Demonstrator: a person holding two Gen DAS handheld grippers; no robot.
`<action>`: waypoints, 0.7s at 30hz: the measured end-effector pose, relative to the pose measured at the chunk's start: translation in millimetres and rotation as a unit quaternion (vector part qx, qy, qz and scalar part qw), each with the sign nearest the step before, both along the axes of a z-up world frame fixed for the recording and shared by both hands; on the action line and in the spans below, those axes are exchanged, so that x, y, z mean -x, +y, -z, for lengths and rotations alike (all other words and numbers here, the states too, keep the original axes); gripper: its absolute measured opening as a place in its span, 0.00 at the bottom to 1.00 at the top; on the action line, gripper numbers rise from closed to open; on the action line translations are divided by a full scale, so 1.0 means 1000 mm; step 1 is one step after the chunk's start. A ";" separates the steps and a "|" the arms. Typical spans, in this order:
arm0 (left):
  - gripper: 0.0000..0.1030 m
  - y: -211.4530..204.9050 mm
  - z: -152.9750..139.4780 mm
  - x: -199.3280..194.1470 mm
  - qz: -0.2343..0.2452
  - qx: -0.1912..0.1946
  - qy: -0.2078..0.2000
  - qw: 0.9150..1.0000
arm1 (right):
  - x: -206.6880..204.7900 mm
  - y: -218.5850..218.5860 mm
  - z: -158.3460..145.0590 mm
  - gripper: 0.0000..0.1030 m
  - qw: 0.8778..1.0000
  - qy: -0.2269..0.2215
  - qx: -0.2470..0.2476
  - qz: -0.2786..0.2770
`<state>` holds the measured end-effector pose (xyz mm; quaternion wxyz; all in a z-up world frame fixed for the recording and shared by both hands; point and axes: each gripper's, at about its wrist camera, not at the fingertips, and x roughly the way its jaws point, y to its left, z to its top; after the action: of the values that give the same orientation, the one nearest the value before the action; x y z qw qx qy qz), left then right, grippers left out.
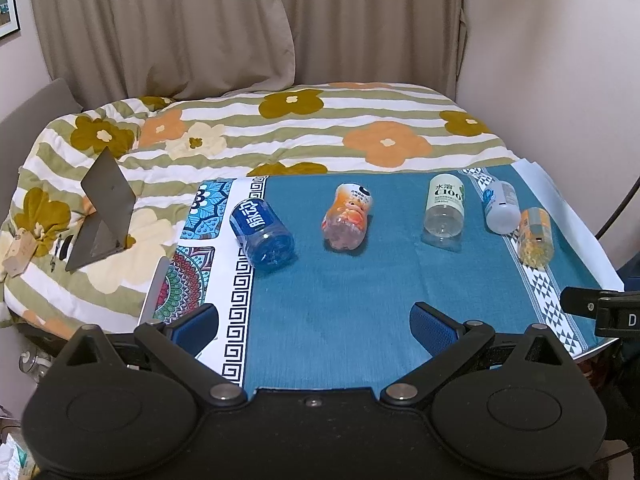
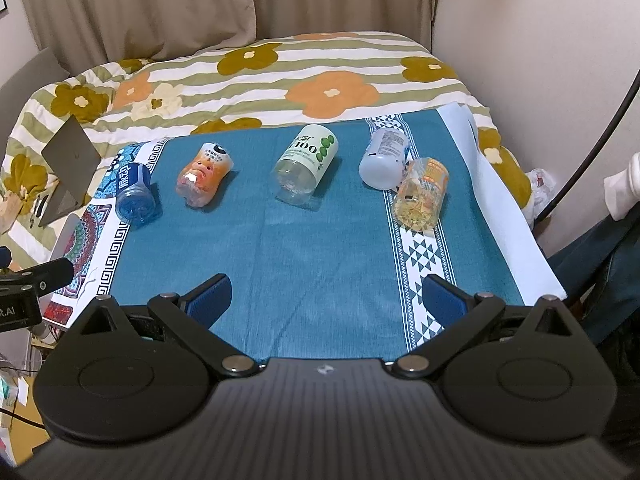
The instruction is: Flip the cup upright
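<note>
Several cut-bottle cups lie on their sides in a row on the teal cloth (image 1: 340, 300). From left: a blue one (image 1: 262, 234) (image 2: 134, 194), an orange one (image 1: 348, 216) (image 2: 204, 180), a clear green-labelled one (image 1: 444, 212) (image 2: 306, 168), a white one (image 1: 502, 206) (image 2: 384, 162) and a yellow-orange one (image 1: 536, 238) (image 2: 420, 194). My left gripper (image 1: 316, 330) is open and empty, near the cloth's front edge, short of the cups. My right gripper (image 2: 328, 300) is open and empty, also well short of the cups.
The cloth covers a table (image 2: 516, 216) set against a bed with a flowered quilt (image 1: 280, 132). A grey folded stand (image 1: 104, 208) sits on the quilt at the left. Curtains and a wall are behind. A dark cable (image 2: 592, 148) runs at the right.
</note>
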<state>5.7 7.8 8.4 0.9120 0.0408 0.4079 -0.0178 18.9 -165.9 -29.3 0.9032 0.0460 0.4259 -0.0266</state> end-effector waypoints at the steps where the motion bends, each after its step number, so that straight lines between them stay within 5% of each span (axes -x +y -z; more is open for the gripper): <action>1: 1.00 0.000 0.000 -0.001 0.001 0.000 0.001 1.000 | -0.001 -0.001 0.000 1.00 1.000 0.000 0.000 0.001; 11: 1.00 -0.012 0.007 -0.034 0.018 0.014 0.033 0.999 | -0.032 -0.013 -0.003 1.00 1.000 -0.001 -0.001 -0.012; 21: 1.00 -0.046 0.031 -0.090 0.050 0.008 0.064 0.997 | -0.121 -0.064 0.007 1.00 1.000 -0.005 0.016 -0.017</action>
<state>95.8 -37.8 -22.7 0.8824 0.0523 0.4624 -0.0694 139.9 -230.1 -36.1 0.9065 0.0246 0.4211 -0.0177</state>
